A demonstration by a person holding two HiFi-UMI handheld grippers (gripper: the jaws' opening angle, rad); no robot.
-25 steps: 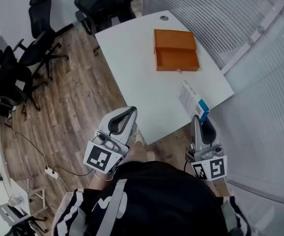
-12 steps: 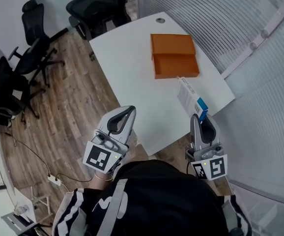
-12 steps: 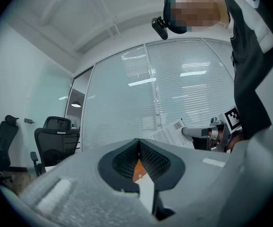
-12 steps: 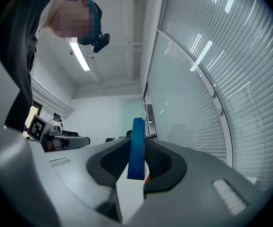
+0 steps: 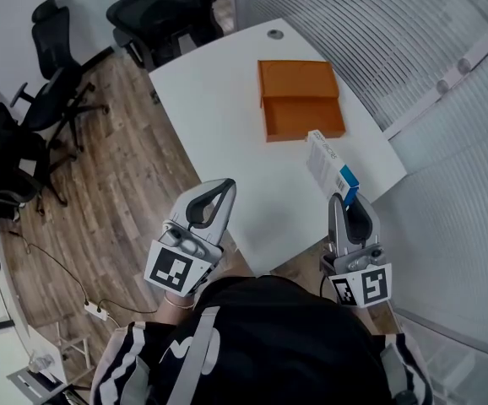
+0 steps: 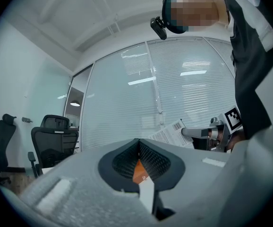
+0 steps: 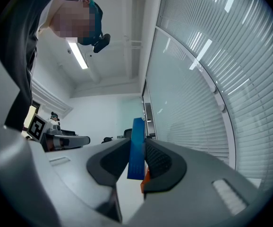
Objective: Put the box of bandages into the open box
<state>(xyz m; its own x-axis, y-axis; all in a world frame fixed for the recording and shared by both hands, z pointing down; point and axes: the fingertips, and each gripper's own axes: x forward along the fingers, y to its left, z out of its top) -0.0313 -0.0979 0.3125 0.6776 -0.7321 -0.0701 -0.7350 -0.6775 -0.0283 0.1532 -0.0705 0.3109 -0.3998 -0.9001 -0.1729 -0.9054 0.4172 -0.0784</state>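
An orange open box [image 5: 300,99] lies on the white table [image 5: 219,99], its lid folded back on the far side. My right gripper [image 5: 346,201] is shut on the box of bandages [image 5: 328,165], white with a blue end. It holds the box upright over the table's near right corner, the top end reaching the orange box's near edge. The right gripper view shows the blue end [image 7: 137,145] pinched between the pads. My left gripper [image 5: 224,186] hangs shut and empty off the table's near edge. The left gripper view catches the bandage box [image 6: 168,133] and the right gripper [image 6: 207,132].
Black office chairs [image 5: 58,74] stand on the wood floor to the left and behind the table [image 5: 164,7]. A glass wall with blinds [image 5: 430,66] runs close along the table's right side. A cable and power strip [image 5: 92,309] lie on the floor at lower left.
The right gripper has carried the box of bandages a little forward, so its top end now meets the orange box's near edge. The left gripper has barely moved.
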